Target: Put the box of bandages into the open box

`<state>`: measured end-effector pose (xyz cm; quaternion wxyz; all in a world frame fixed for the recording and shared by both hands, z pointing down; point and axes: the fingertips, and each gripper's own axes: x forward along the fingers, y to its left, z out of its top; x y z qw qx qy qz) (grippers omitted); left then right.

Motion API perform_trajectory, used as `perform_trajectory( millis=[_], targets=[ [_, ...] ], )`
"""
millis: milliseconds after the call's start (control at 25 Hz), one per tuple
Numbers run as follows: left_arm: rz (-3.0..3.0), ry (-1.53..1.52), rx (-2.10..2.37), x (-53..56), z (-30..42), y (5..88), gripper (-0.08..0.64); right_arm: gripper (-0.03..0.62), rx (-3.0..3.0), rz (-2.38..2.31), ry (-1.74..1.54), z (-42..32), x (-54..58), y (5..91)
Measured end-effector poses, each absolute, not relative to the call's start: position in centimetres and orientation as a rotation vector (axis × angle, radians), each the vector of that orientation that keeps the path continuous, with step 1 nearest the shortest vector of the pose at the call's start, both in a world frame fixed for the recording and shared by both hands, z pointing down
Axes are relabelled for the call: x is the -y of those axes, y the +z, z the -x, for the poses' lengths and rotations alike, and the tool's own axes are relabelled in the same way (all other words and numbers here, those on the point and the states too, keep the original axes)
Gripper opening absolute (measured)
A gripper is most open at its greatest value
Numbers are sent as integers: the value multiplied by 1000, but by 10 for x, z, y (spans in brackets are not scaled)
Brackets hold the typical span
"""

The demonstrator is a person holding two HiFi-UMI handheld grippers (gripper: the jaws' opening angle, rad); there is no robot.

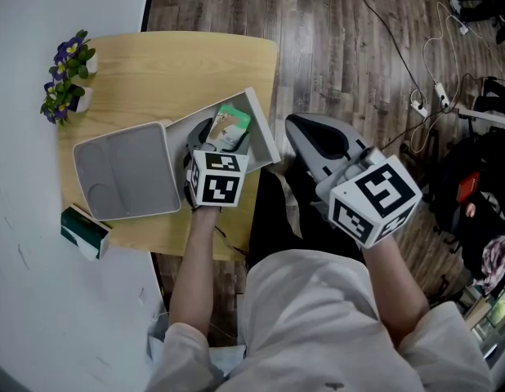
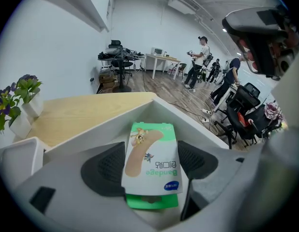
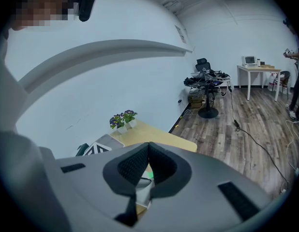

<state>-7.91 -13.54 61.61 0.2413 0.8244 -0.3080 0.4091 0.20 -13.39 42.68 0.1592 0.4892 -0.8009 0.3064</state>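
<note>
— Check the left gripper (image 2: 150, 164) first. Open or closed?
— Closed on the box of bandages (image 2: 150, 151), with one dark pad pressed to each long side. Held flat, printed face up, green hang tab toward the camera.
— And where, measured against the open box (image 1: 265, 129)?
— Within its white walls, going by the head view. Low in the well, but touching the bottom or not: cannot tell. In the left gripper view, just short of the far wall.
— Any lid?
— Yes, a grey-lined lid (image 1: 122, 170), laid out flat on the wooden table (image 1: 179, 64) right beside the open box, on its left.
— Now the right gripper (image 3: 148, 153).
— Pads pressed together, with nothing between them. Held off the table's right side, tips pointing away from the person, well apart from the box of bandages.
— Anything else on the table?
— Purple flowers in white pots (image 1: 66, 76) at the far left corner. Also a small green and white carton (image 1: 85, 232) at the near left corner, partly over the edge.
</note>
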Motion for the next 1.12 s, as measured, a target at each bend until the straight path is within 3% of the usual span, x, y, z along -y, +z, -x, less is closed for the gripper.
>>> perform_trajectory(
  millis=[1120],
  targets=[
    [-2284, 1216, 778, 130, 79, 621, 345, 5, 2278, -1408, 874, -4, 128, 424]
  ],
)
